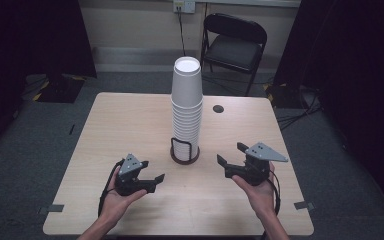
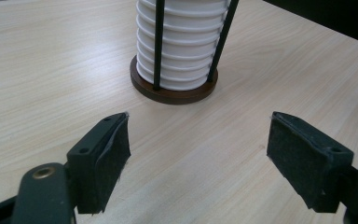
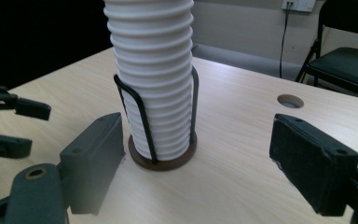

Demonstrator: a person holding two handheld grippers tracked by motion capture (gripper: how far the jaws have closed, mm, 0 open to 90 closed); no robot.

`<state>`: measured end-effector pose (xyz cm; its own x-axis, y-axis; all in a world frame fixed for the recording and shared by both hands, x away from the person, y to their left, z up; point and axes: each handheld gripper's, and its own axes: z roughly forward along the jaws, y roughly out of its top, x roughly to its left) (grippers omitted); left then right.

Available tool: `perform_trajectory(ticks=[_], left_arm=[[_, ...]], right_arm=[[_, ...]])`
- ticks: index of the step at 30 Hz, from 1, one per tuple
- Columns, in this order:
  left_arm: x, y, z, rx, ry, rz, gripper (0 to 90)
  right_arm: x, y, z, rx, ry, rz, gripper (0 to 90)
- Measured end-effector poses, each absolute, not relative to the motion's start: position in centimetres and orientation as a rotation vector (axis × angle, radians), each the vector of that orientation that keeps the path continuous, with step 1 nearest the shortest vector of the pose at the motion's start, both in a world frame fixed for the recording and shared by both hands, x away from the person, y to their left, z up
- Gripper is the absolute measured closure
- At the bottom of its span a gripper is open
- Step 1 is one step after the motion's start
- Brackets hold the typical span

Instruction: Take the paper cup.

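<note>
Cups first: the tall stack of white ribbed paper cups point(image 1: 186, 107) sits in a black wire holder with a round dark-brown base point(image 1: 184, 155), about mid-table and a bit toward your side of the light wood-grain table point(image 1: 130, 120). From the high view you get the whole tower, with the top cup's open mouth up near the far edge of the tabletop.

Your left gripper point(image 1: 148, 172) is in your left hand point(image 1: 116, 197), near-left of the holder, jaws spread wide with nothing between them. Your right gripper point(image 1: 231, 153) is in your right hand point(image 1: 259, 191) on the near-right, jaws also wide apart and empty. Both sit well apart from the stack, roughly mirroring each other.

The left gripper view gets you low: only the bottom cup rims, two upright wires and the brown base, with bare wood between the pads and the holder. The right gripper view shows more height, the wire loop curving up the side of the stack, plus the small round cable hole in the tabletop point(image 3: 290, 101) off to the right and the black folding chair point(image 3: 349, 56) behind. You can also spot your left gripper's jaw tips at that view's left edge.

Room-wise, you've got open tabletop all around the holder. The cable hole sits back-right of the stack, and both hands are close to the near edge.
</note>
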<state>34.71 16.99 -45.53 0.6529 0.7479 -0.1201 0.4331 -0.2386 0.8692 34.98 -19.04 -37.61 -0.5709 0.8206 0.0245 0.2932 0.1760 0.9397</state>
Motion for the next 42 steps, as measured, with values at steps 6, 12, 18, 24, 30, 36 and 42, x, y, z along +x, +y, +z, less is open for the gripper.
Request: perform_trajectory(ticks=[6, 12, 18, 24, 30, 36, 42], left_arm=[[34.5, 16.8, -45.5, 1.869, 0.927, 0.397, 21.7], [34.6, 16.5, -45.6, 1.892, 0.916, 0.389, 21.9], [34.8, 16.5, -45.7, 1.894, 0.924, 0.388, 22.1], [34.9, 16.5, -45.8, 1.888, 0.932, 0.381, 22.2], [35.1, 16.6, -45.9, 1.895, 0.936, 0.375, 22.3], [35.0, 16.6, -45.9, 1.892, 0.944, 0.374, 22.5], [35.0, 16.5, -45.9, 1.899, 0.935, 0.371, 22.6]], right_arm=[[35.8, -18.3, -35.5, 1.007, 1.924, 1.439, 17.1], [36.3, -17.6, -33.5, 0.978, 1.907, 1.466, 15.9], [37.9, -15.9, -30.9, 0.917, 1.907, 1.529, 15.0], [39.0, -14.5, -29.6, 0.876, 1.93, 1.542, 14.0], [39.6, -13.9, -28.4, 0.85, 1.92, 1.556, 13.5], [40.5, -13.2, -27.2, 0.835, 1.926, 1.586, 13.3], [40.8, -12.0, -26.1, 0.803, 1.915, 1.611, 13.3]])
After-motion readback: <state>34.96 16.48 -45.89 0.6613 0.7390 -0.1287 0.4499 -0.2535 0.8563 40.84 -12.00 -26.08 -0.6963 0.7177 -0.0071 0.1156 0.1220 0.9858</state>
